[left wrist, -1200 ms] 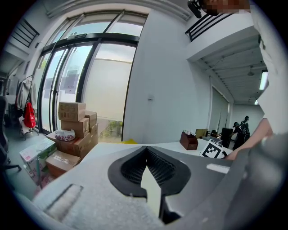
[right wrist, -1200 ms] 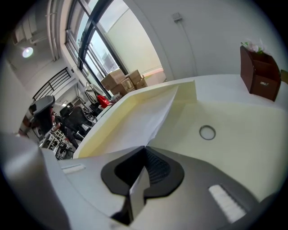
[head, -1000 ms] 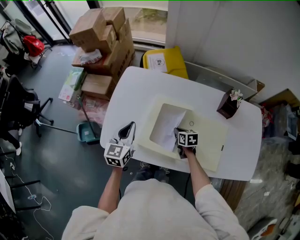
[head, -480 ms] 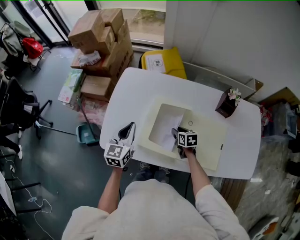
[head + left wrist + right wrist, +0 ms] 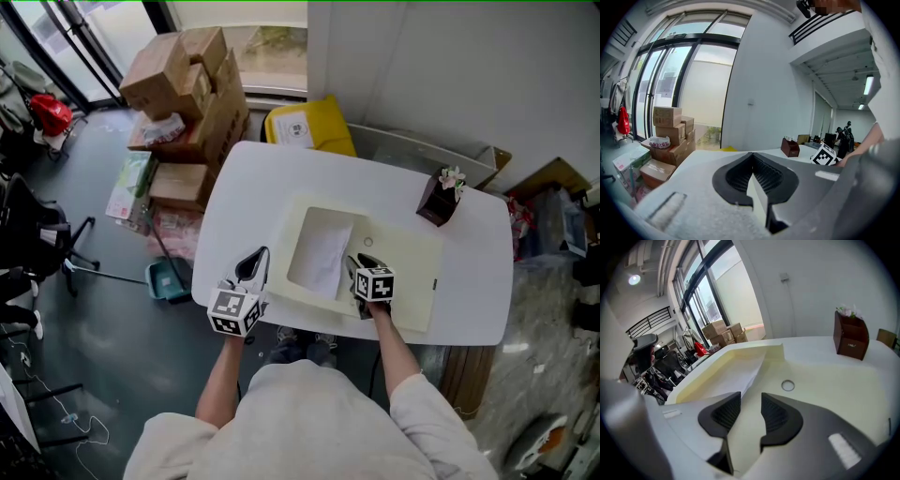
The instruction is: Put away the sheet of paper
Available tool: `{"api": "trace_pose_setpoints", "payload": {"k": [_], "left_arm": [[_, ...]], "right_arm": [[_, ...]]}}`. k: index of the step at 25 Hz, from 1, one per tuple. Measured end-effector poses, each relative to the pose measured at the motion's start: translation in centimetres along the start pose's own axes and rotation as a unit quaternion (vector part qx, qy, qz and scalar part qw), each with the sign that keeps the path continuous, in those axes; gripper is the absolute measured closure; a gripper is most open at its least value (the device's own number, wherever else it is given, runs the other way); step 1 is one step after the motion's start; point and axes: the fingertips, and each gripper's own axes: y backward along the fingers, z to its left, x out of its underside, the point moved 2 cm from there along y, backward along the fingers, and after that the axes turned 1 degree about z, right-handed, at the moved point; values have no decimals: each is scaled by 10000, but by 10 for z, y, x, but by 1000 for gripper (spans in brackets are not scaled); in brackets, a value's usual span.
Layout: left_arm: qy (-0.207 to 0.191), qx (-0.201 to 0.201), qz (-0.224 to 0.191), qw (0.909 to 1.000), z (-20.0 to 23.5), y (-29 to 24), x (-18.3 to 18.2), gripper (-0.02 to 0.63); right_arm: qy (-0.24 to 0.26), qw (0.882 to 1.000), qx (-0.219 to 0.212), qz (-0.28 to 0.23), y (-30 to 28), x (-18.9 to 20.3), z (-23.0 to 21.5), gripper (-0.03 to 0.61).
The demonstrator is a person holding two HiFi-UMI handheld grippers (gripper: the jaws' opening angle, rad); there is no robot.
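Nearby, the left gripper [image 5: 251,267] stayed closed and empty; the right gripper [image 5: 749,401], pinched tight a second before, had just spread its jaws, nothing between them, the sheet of paper [image 5: 322,261] at its eleven o'clock flat in the cream tray [image 5: 412,272]

Head view: looks steeply down on the white table [image 5: 281,169] from above the person. Left gripper view: faces level across it. Right gripper view: tilts down, close over the cream tray [image 5: 834,390]. All share the brown holder [image 5: 433,202].
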Motion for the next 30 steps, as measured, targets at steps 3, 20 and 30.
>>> {"api": "trace_pose_setpoints", "payload": {"k": [3,20,30], "left_arm": [[-29,137,-4,9999,-9,-7,-1,609],[-248,793,-53,9965,-56,-34,-9,609],[-402,861,-202,9953,-69,-29,-26,609]], "right_arm": [[-32,9997,154,-169,15,-1,-9,468],[-156,9870,1113,-1146,120,-1,-53,578],[64,9720,1154,-2044,173,-40,-35,578]]}}
